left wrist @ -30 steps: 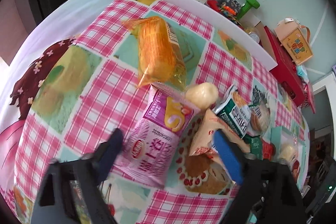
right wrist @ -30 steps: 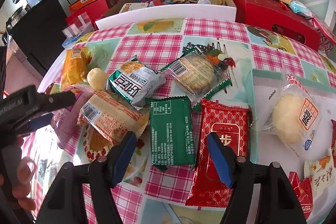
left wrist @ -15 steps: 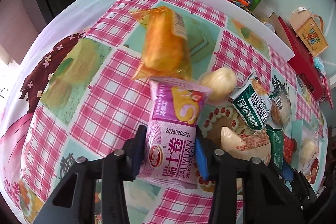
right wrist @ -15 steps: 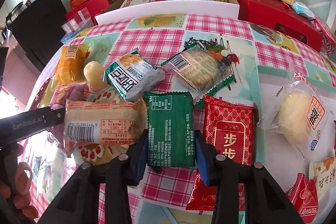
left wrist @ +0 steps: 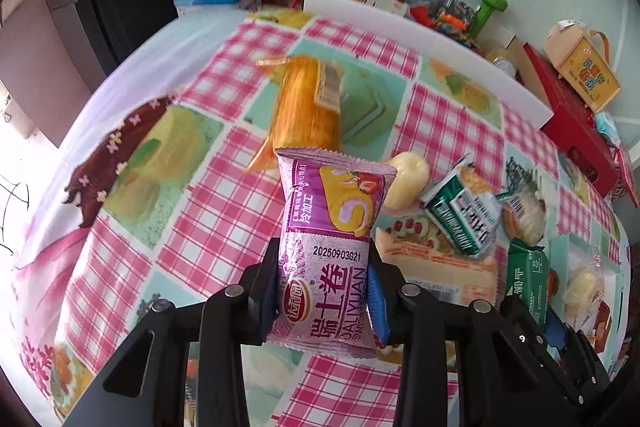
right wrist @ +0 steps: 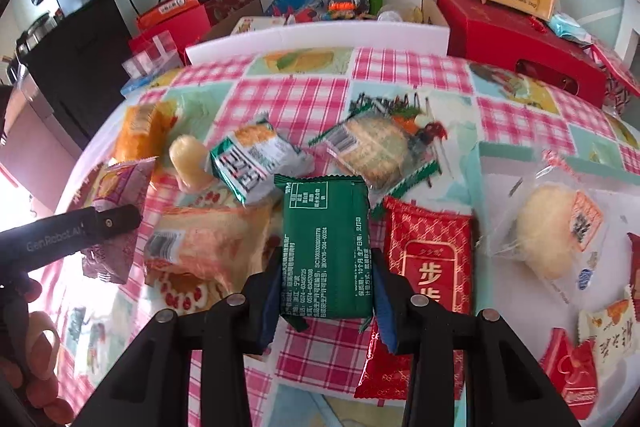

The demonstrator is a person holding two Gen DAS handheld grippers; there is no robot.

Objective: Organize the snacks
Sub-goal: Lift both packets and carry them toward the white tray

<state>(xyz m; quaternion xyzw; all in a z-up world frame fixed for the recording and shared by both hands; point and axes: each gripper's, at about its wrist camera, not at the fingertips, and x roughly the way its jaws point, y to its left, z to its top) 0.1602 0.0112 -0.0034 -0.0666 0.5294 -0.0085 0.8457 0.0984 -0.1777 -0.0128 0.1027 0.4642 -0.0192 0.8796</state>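
Left wrist: your left gripper (left wrist: 326, 291), wide a second ago, now clamps the purple swiss-roll pack (left wrist: 330, 251) and tips it off the cloth. Right wrist: your right gripper (right wrist: 326, 291) has likewise closed on the green packet (right wrist: 326, 247); both are ready to sort.

Black-framed tongs (left wrist: 326, 291) with blue pads, silver pivot screws, grey "GenRobot.AI" lettering.

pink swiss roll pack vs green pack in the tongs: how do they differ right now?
Colour: the pink swiss roll pack is pale purple-pink with a cake picture; the green pack is plain dark green, its small-print side showing.
Holder: the left tongs clamp the pink swiss roll pack; the right tongs clamp the green pack.
Shape: the pink one is pinched at the waist; the green one stays blocky.
Shared: both are sealed and gripped near the lower end.
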